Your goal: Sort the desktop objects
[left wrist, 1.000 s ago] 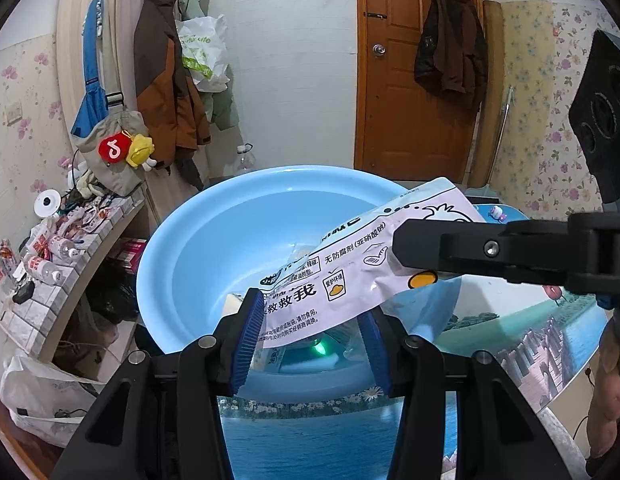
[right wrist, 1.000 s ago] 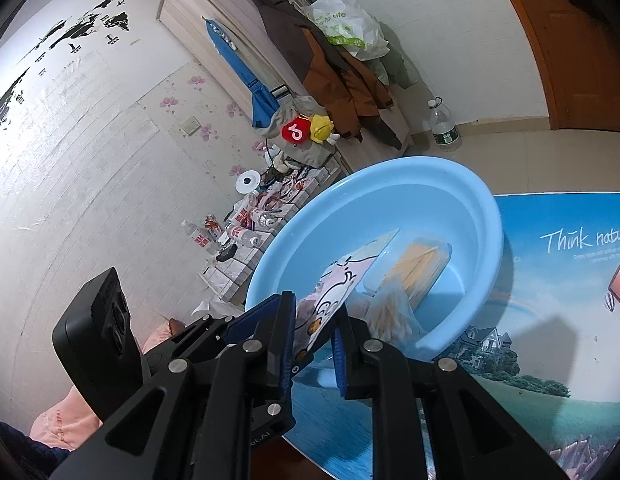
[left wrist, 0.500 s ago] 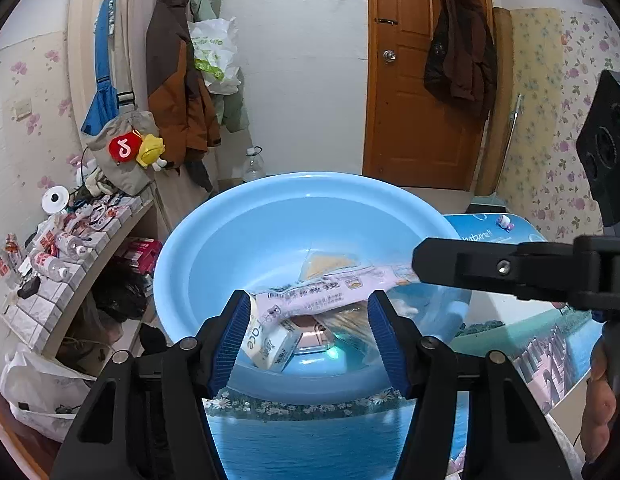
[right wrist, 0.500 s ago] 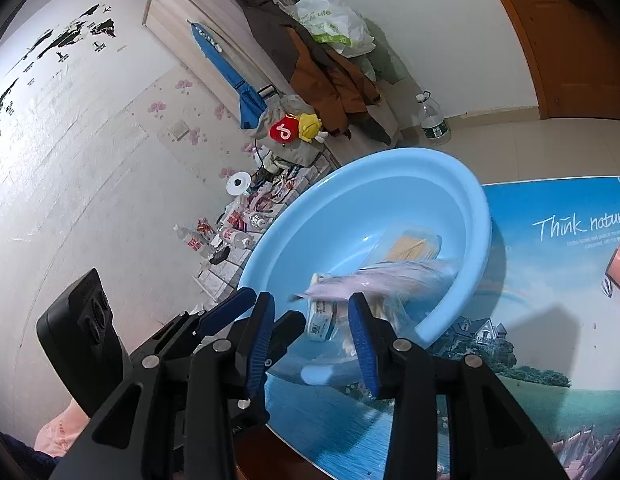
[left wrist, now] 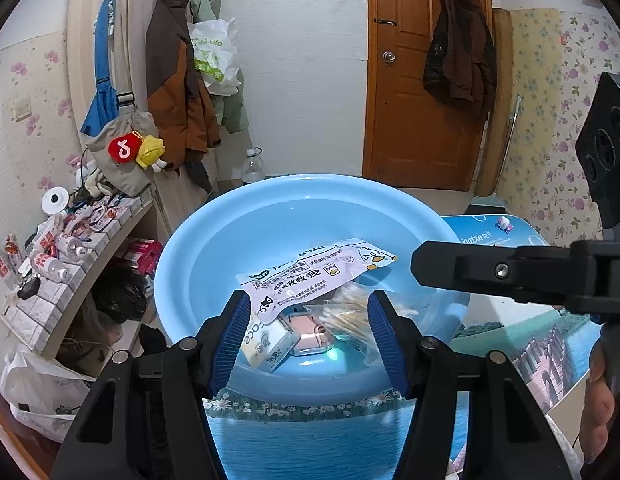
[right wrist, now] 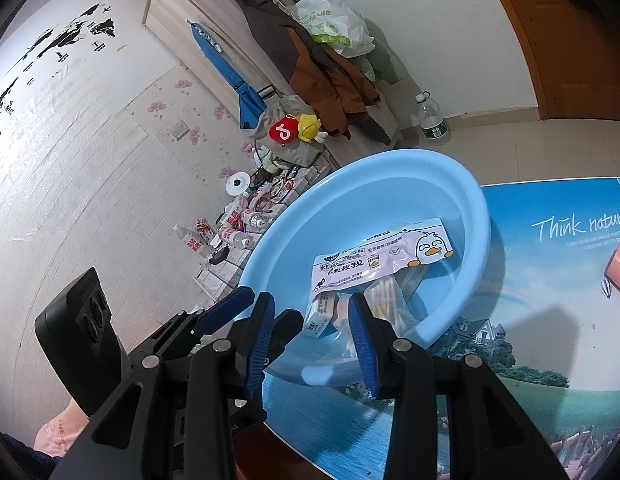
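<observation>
The snack packet (left wrist: pixel 314 276) is a flat, pale lilac and white pouch with black Chinese print, small yellow icons and a cartoon duck at its far end. It lies inside the blue basin (left wrist: pixel 213 248), on top of the other things there, and no gripper touches it.

Under the packet I count three more things: one small cream box (left wrist: pixel 265 344) with green letters, one clear bag of cotton swabs (left wrist: pixel 350 308), and one flat pink thing in a clear case (left wrist: pixel 310 328); what it is I cannot tell. So the basin holds four things in all. The basin stands on a table mat (right wrist: pixel 550 320) printed with sea and sky.

There are two grippers. The left gripper (left wrist: pixel 307 344) hangs over the near rim of the basin; its jaws are released and nothing is between the blue pads. The right gripper (right wrist: pixel 310 340) is also over the near rim, its jaws apart and empty. In the left view a person's hand (left wrist: pixel 602 392) holds the handle of the right gripper.
</observation>
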A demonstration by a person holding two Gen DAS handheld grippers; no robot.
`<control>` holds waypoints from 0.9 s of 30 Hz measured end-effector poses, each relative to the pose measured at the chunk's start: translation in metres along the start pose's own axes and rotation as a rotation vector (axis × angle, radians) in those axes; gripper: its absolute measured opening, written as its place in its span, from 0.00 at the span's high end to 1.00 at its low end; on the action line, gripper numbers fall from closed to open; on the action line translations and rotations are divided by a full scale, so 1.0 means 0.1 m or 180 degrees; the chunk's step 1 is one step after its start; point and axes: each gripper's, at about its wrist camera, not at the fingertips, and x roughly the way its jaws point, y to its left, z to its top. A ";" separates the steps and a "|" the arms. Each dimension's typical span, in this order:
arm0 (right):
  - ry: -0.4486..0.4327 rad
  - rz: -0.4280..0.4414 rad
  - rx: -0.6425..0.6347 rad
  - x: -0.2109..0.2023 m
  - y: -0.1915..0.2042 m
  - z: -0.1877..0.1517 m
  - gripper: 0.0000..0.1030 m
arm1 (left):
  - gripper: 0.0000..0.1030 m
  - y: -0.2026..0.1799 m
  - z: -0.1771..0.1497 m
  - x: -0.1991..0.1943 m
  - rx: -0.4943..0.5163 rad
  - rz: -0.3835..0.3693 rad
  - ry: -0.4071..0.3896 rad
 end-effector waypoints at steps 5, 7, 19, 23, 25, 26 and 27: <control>0.0003 -0.0003 0.0006 -0.01 0.00 0.01 0.61 | 0.36 -0.01 0.00 -0.01 0.0008 0.0000 -0.0003; 0.0001 -0.0007 0.0011 -0.01 -0.01 0.01 0.60 | 0.33 -0.02 0.01 -0.01 0.0008 -0.0002 -0.0003; -0.0256 -0.0543 -0.0088 -0.17 -0.02 0.00 0.32 | 0.07 -0.02 0.02 -0.03 -0.0040 0.0023 0.0001; -0.0361 -0.0788 -0.0165 -0.26 0.01 0.02 0.30 | 0.05 -0.05 0.02 -0.04 -0.0035 0.0039 0.0009; -0.0453 -0.1063 -0.0243 -0.32 0.02 0.02 0.30 | 0.04 -0.04 0.02 -0.04 -0.0033 0.0038 0.0011; -0.0500 -0.1200 -0.0294 -0.36 0.03 0.01 0.30 | 0.04 -0.05 0.02 -0.05 -0.0028 0.0041 0.0012; -0.0547 -0.1340 -0.0365 -0.38 0.05 0.01 0.28 | 0.03 -0.06 0.02 -0.06 -0.0021 0.0044 0.0007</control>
